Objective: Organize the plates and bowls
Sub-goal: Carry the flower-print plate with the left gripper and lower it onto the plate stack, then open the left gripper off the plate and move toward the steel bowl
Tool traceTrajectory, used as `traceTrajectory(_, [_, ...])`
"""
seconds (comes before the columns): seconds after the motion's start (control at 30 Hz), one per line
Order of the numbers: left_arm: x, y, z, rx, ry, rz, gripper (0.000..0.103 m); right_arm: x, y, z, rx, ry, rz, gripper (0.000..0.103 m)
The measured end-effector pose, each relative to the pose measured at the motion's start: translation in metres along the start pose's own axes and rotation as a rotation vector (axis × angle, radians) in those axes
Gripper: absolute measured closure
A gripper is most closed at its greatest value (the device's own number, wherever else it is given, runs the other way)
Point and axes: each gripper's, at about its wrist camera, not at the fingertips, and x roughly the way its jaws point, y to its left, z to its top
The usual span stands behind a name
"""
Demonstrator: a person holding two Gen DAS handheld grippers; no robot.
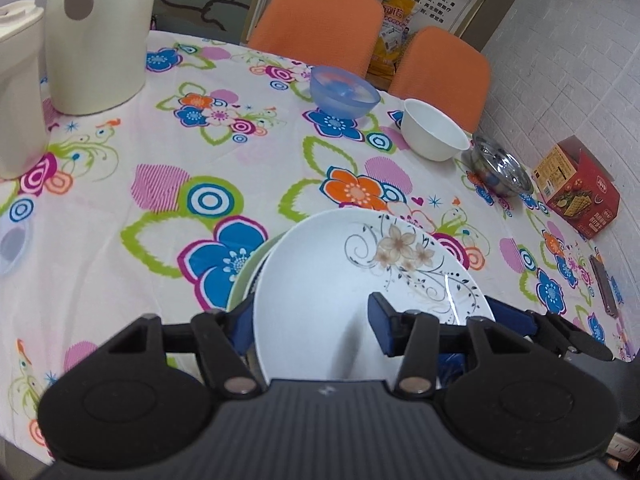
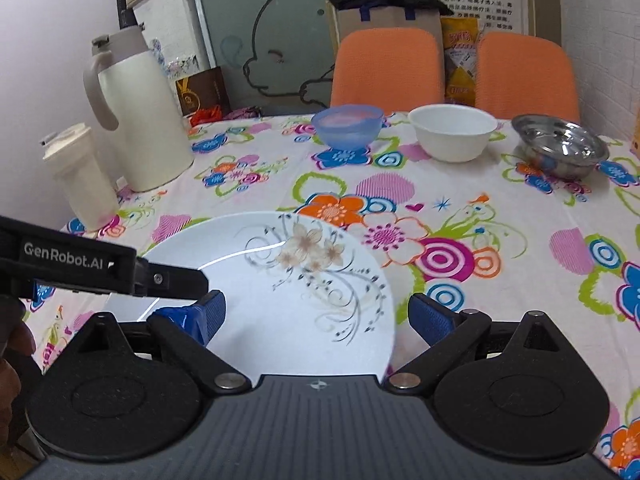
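Observation:
A white plate with a brown flower print (image 1: 320,280) (image 2: 280,312) lies on top of a green plate (image 1: 243,276) near the table's front. A dark blue rim shows between the two. My left gripper (image 1: 312,318) is open and straddles the white plate's left rim: one pad sits behind the rim, the other hovers over the plate. One of its fingers (image 2: 180,280) reaches in from the left. My right gripper (image 2: 316,316) is wide open over the plate's near side. At the back stand a blue translucent bowl (image 2: 347,126), a white bowl (image 2: 452,132) and a steel bowl (image 2: 560,146).
A cream thermos jug (image 2: 136,112) and a small cream container (image 2: 78,176) stand at the back left. Two orange chairs (image 2: 386,68) are behind the table. A red box (image 1: 580,188) and a phone (image 1: 604,288) lie at the right edge. A hand (image 2: 8,360) shows at the left.

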Motion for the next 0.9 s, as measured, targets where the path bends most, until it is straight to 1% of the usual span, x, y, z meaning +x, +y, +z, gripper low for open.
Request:
traceTrajectory(0.13, [-0.001,-0.002,0.002,0.003,0.002,0.007,0.054,-0.006,-0.017,0.001,0.035,-0.006,-0.005,0.017])
traceTrajectory(0.2, [-0.001,-0.001,0.003,0.008,0.018,0.006,0.054,-0.008,-0.027,-0.002,0.065,-0.002,-0.005,0.017])
traceTrajectory(0.27, [-0.005,-0.002,0.005,0.026,0.029,0.008,0.050,-0.008,-0.037,-0.005,0.106,0.003,0.001,0.017])
traceTrajectory(0.3, [-0.006,-0.003,0.005,0.043,0.030,0.018,0.047,-0.008,-0.040,-0.006,0.121,0.004,0.006,0.017])
traceTrajectory(0.33, [-0.008,-0.005,0.007,0.059,0.023,0.043,0.045,-0.008,-0.043,-0.007,0.131,0.005,0.012,0.017])
traceTrajectory(0.4, [-0.012,-0.012,0.012,0.132,-0.014,0.112,0.044,-0.009,-0.048,-0.007,0.143,0.003,0.015,0.017])
traceTrajectory(0.43, [-0.014,-0.014,0.015,0.149,-0.027,0.120,0.043,-0.009,-0.048,-0.007,0.143,0.002,0.016,0.017])
traceTrajectory(0.57, [-0.023,-0.022,0.028,0.166,-0.072,0.112,0.040,-0.012,-0.054,-0.007,0.151,-0.005,0.028,0.017])
traceTrajectory(0.6, [-0.024,-0.026,0.029,0.173,-0.081,0.113,0.034,-0.012,-0.055,-0.007,0.152,-0.007,0.030,0.017])
traceTrajectory(0.63, [-0.023,-0.029,0.029,0.180,-0.087,0.110,0.026,-0.012,-0.058,-0.006,0.153,-0.007,0.029,0.017])
traceTrajectory(0.67, [-0.020,-0.035,0.029,0.189,-0.090,0.099,0.026,-0.012,-0.060,-0.006,0.152,-0.005,0.027,0.017])
traceTrajectory(0.77, [-0.008,-0.051,0.028,0.209,-0.061,0.058,0.026,-0.014,-0.072,-0.003,0.158,-0.003,0.015,0.017])
traceTrajectory(0.9, [0.015,-0.077,0.032,0.219,-0.006,-0.002,0.026,-0.020,-0.103,0.004,0.161,-0.020,-0.024,0.017])
